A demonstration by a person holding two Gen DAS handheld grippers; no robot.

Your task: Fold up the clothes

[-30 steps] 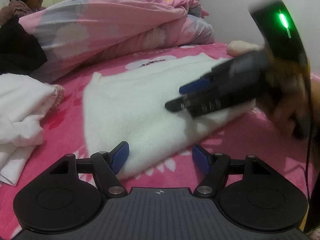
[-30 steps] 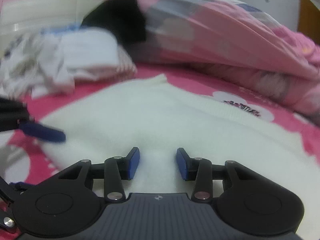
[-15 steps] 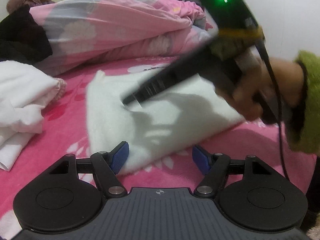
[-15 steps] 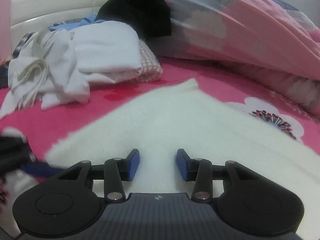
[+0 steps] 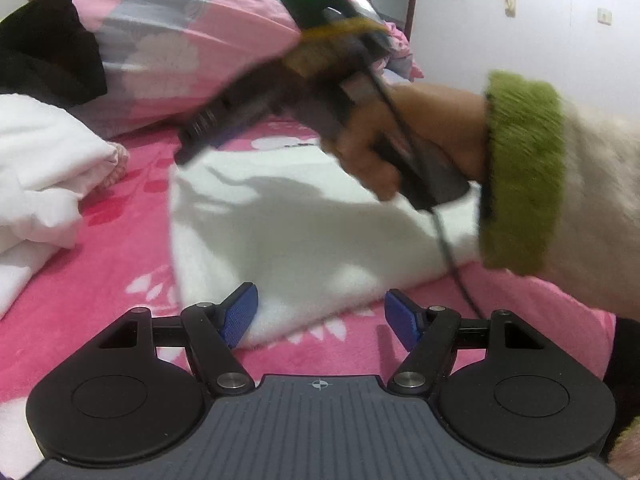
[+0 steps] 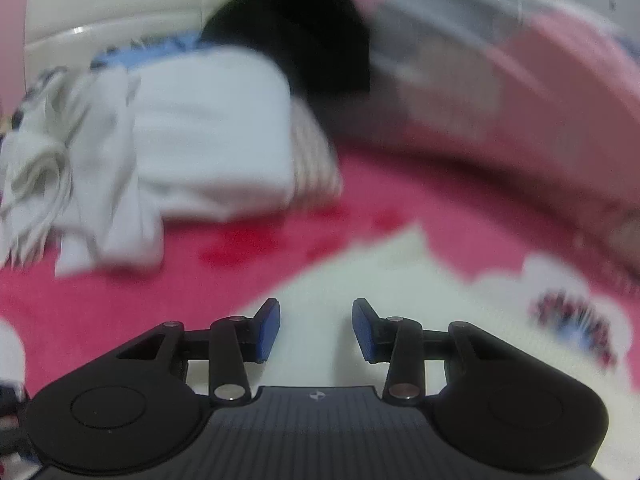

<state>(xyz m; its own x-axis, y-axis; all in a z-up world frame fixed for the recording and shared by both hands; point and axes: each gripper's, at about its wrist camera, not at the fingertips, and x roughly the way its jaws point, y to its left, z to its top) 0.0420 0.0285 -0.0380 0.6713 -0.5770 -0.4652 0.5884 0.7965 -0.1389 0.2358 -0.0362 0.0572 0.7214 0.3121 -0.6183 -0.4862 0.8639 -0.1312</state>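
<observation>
A folded white fleece garment point(image 5: 304, 236) lies flat on the pink flowered bedspread point(image 5: 120, 276), its near corner reaching in between the blue pads of the left gripper point(image 5: 320, 316), whose jaws stand wide apart without pressing on it. The right gripper point(image 6: 315, 330), held in a hand point(image 5: 384, 148) with a green cuff point(image 5: 520, 168), hovers over the garment's far edge with its jaws partly parted and nothing clamped between them. A heap of white clothes point(image 6: 192, 136) sits well off to the side.
</observation>
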